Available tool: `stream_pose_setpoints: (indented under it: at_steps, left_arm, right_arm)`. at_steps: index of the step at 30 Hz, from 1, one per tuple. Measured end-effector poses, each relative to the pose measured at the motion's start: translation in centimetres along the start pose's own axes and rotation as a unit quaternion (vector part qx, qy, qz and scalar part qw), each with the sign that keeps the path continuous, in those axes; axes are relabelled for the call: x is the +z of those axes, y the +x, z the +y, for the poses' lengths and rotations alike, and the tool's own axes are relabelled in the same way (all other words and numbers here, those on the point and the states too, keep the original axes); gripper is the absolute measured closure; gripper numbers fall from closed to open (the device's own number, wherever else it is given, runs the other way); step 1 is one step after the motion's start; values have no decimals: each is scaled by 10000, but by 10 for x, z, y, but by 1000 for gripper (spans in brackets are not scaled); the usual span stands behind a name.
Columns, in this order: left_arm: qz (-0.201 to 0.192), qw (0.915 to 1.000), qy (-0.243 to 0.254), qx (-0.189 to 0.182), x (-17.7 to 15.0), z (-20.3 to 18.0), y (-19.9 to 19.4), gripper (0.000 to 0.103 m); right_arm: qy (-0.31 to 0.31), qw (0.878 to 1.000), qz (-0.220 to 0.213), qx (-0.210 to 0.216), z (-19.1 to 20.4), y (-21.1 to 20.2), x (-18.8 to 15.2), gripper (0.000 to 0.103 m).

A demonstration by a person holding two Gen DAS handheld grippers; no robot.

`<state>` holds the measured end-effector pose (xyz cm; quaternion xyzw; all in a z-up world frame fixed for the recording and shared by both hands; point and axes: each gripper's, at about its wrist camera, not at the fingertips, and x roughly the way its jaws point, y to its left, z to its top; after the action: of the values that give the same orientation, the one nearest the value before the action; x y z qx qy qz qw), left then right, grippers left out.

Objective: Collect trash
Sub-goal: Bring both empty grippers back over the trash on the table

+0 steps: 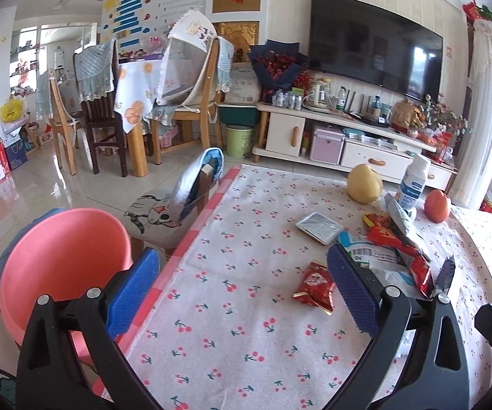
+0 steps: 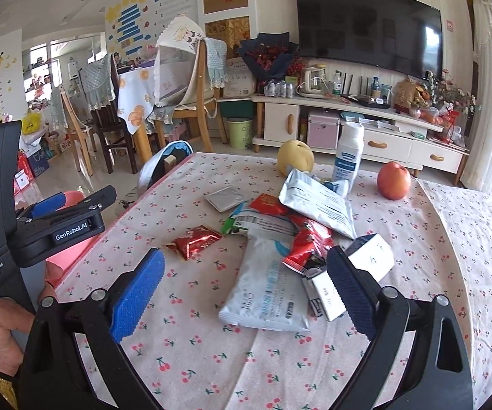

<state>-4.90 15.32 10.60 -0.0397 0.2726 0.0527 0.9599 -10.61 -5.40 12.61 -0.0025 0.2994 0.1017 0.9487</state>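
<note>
We hold both tongs, left tongs (image 1: 242, 294) and right tongs (image 2: 246, 294), released and empty above the counter (image 2: 451, 273), where the wrappers (image 2: 300, 235) lie piled centrally, while the pink bin (image 1: 57, 256) waits at the counter's edge to receive them.

A black TV (image 1: 375, 56) hangs on the pale wall at upper right, above a white cabinet (image 1: 348, 136). At upper left, wooden chairs (image 1: 191, 102) ring a dining table (image 1: 136, 95) on glossy floor tiles (image 1: 40, 184). Daylight enters through windows (image 1: 30, 58) far left. A green bin (image 1: 239, 140) stands centre.
</note>
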Motion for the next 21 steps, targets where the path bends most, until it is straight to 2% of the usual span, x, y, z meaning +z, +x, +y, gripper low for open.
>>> stream_pose_setpoints:
  at_steps: [15,21]
  left_arm:
    - [70,9977,471,-472,-13,-50,2,4]
    - [168,9949,695,-706,-19,-67,4,4]
  right_arm:
    - [306,9989,144,-331,-54,4,-14,8]
    - [637,9966,230,-461,-83,5,-17,8]
